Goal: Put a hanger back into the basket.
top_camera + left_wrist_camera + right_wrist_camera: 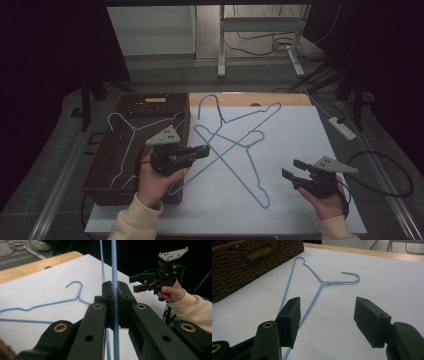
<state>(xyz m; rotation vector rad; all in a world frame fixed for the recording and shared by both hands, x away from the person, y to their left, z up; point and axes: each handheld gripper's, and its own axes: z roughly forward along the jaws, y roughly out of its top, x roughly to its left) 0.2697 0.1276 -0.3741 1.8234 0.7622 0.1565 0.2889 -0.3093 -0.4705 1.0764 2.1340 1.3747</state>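
Bench (300, 150): your work surface, with two blue wire hangers crossed on its white top.
Basket (105, 170): sits at the left edge with one hanger (131, 131) already inside, so it looks like the drop-off.
Lifted hanger (235, 120): raised at one end, likely bound for the basket.
Flat hanger (250, 175): waits on the bench near your right hand.
Left tongs (204, 150): clamped tight on the lifted hanger's wire.
Right tongs (291, 169): jaws apart, holding nothing, aimed at the flat hanger.

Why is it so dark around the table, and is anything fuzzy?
High view: the room is dim and the white table is brightest. Left gripper view: the black fingers close up look soft, pinching the blue hanger. Right gripper view: fairly sharp, soft shadows.
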